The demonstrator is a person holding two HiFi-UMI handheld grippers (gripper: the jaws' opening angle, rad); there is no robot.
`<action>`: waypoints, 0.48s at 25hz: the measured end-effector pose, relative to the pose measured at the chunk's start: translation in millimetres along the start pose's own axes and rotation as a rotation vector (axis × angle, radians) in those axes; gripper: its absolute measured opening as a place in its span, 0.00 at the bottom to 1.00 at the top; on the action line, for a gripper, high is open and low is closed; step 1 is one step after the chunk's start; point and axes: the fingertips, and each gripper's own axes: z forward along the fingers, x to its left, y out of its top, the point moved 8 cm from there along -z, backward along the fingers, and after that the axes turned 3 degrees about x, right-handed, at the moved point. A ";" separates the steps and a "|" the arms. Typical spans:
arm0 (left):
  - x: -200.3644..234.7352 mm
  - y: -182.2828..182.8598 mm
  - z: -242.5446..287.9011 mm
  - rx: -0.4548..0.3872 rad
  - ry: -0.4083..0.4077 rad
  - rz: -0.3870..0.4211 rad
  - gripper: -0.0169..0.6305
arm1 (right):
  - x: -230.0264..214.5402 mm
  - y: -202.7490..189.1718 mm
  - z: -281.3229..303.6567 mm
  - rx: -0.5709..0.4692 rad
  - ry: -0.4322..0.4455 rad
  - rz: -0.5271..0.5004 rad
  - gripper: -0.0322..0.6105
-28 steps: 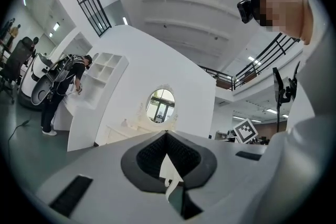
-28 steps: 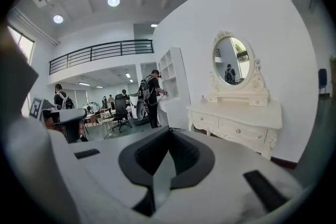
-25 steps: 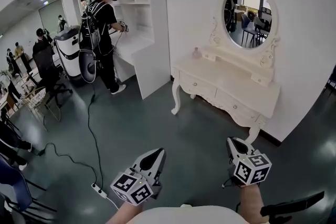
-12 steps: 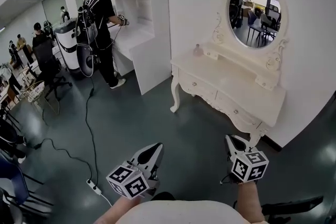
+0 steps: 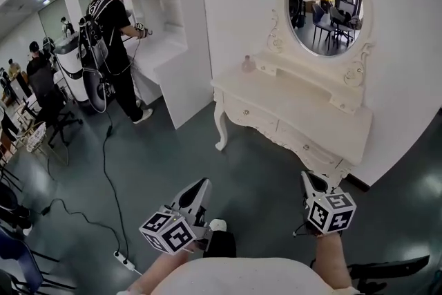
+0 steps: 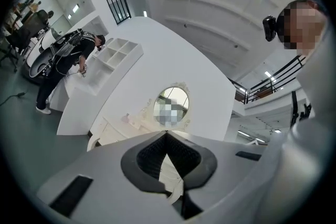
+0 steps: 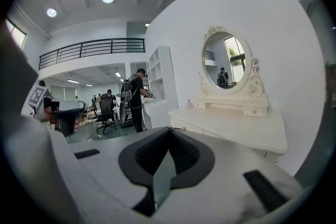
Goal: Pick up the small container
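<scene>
The small container [image 5: 247, 65] is a pale pink bottle standing at the left end of the white dressing table [image 5: 297, 110], below the oval mirror [image 5: 324, 7]. It also shows small in the right gripper view, as the same bottle [image 7: 189, 104] on the table [image 7: 247, 131]. Both grippers are held low over the dark floor, well short of the table. My left gripper [image 5: 202, 184] and right gripper [image 5: 308, 177] point toward it, jaws closed tip to tip with nothing between them. In their own views the left gripper [image 6: 166, 132] and right gripper [image 7: 169, 128] look the same.
A person with a backpack [image 5: 109, 24] stands at a white shelf desk [image 5: 169, 45] to the left. A black cable [image 5: 105, 169] runs across the floor to a power strip [image 5: 125, 260]. Chairs and more people fill the far left. My shoe [image 5: 217, 225] shows below.
The dressing table and the person at the desk have shifted left in the head view and the table looks slightly nearer. Both grippers stay shut and low.
</scene>
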 end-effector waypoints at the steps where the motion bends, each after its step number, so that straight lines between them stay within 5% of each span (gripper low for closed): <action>1: 4.5 2.2 11.5 0.010 -0.016 0.010 0.03 | -5.3 2.4 4.6 0.004 -0.021 -0.002 0.05; 12: 90.6 101.8 134.4 0.002 -0.164 0.087 0.03 | -15.6 89.4 100.4 -0.036 -0.135 -0.033 0.05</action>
